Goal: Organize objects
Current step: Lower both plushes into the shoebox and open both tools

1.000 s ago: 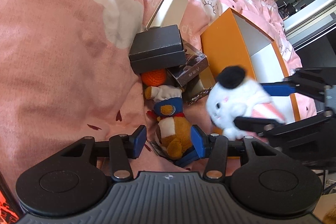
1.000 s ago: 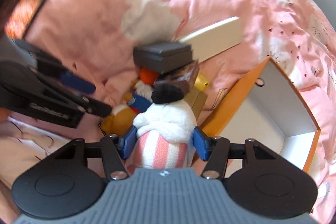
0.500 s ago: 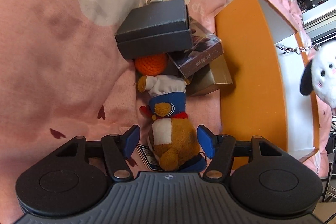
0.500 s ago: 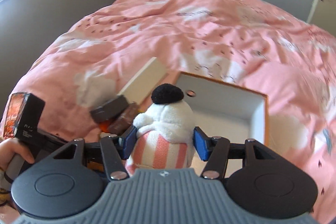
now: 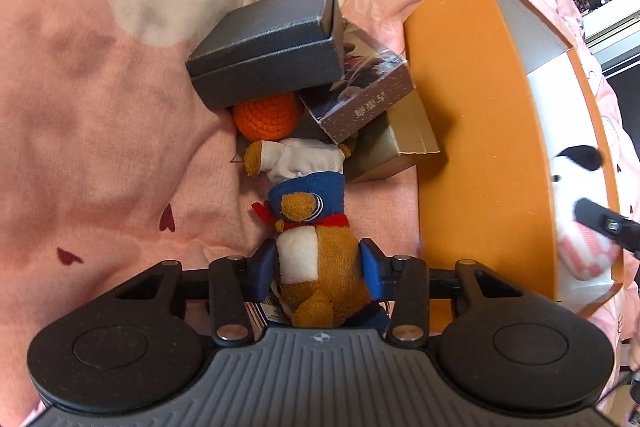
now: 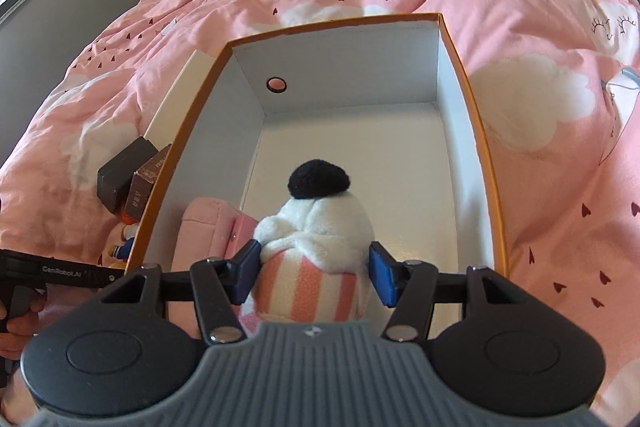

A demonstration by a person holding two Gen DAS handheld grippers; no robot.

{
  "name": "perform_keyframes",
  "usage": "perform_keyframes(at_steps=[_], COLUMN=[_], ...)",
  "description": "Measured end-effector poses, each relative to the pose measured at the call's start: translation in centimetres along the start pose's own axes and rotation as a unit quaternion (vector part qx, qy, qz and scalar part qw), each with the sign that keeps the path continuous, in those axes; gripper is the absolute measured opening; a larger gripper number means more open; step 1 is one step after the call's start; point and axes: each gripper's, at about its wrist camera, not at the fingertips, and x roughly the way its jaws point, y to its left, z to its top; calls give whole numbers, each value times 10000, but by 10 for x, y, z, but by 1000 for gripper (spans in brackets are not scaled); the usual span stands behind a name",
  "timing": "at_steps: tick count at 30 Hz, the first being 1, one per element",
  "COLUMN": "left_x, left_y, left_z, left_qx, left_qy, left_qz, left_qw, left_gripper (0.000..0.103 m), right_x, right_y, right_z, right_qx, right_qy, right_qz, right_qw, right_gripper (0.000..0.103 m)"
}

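- Left tool (image 5: 319, 271) pinches the brown plush bear (image 5: 316, 247), lying on the bed beside the orange box (image 5: 472, 131); its legs are hidden behind the tool.
- Right tool (image 6: 313, 274) grips the white plush dog (image 6: 320, 227) over the box's inside; its face is unseen.

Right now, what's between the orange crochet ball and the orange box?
In the left wrist view, two small boxes: patterned box atop gold box, between orange crochet ball and orange box.

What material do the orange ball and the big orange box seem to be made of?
Orange ball: likely crocheted yarn, matte; regular looped stitches show on its surface. Orange box: looks like cardboard or paperboard, smooth orange outside, plain white inside; thin straight walls with sharp folded corners.
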Motion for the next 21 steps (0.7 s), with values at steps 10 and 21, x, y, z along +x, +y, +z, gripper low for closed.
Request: perform_keyframes(at_steps=[10,21], left_x=[-61,-89], left_y=[-20,-115], left_z=[-8,16], left_qx=[244,1278], left_qy=[-540,-964], left_qz=[-379,-1268], left_qw=[9975,9789], left_gripper=[47,47], right_x=[15,19], right_y=[-9,4], right_z=[-7,-4], right_qx=[-228,-1134], right_qy=[250,875], right_qz=[21,-209], right_qw=[9994,9895], right_gripper=[61,64])
